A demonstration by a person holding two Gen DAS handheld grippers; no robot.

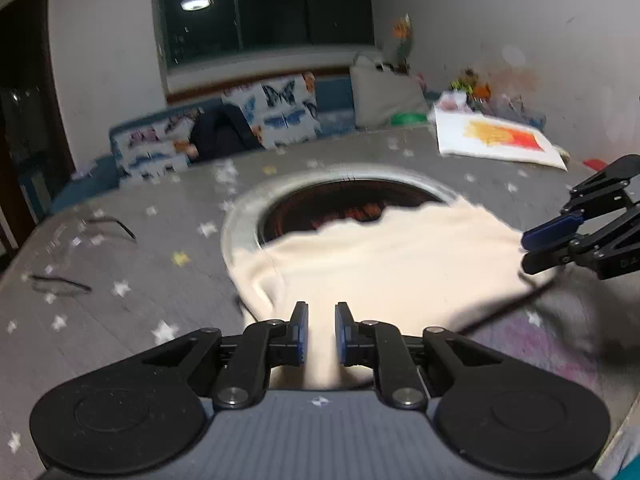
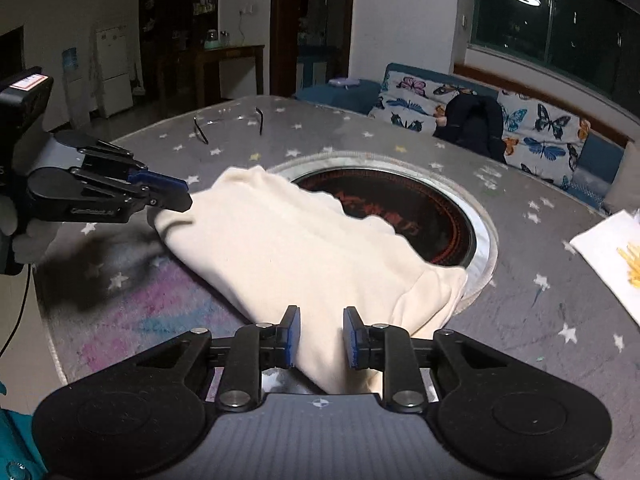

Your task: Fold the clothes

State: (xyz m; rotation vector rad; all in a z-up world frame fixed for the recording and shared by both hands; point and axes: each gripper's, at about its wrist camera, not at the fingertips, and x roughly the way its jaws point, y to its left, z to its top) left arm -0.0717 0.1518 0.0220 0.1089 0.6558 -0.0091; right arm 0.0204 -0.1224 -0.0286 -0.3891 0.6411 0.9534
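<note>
A cream garment (image 1: 384, 264) lies folded on the round grey star-patterned table (image 1: 120, 264), partly over the dark round hob (image 1: 344, 204) in the table's middle. My left gripper (image 1: 322, 334) has its blue pads on either side of a fold of the cream cloth at its near edge and grips it. My right gripper (image 2: 320, 338) likewise grips a fold of the garment (image 2: 304, 248) between its pads. Each gripper shows in the other's view: the right one (image 1: 536, 248) at the garment's right corner, the left one (image 2: 176, 196) at its left corner.
A pair of glasses (image 1: 60, 284) lies on the table at the left. A white sheet with an orange picture (image 1: 500, 140) lies at the table's far right. A butterfly-print sofa (image 1: 224, 124) with a dark bag stands behind the table. A cable (image 1: 500, 312) runs near the garment.
</note>
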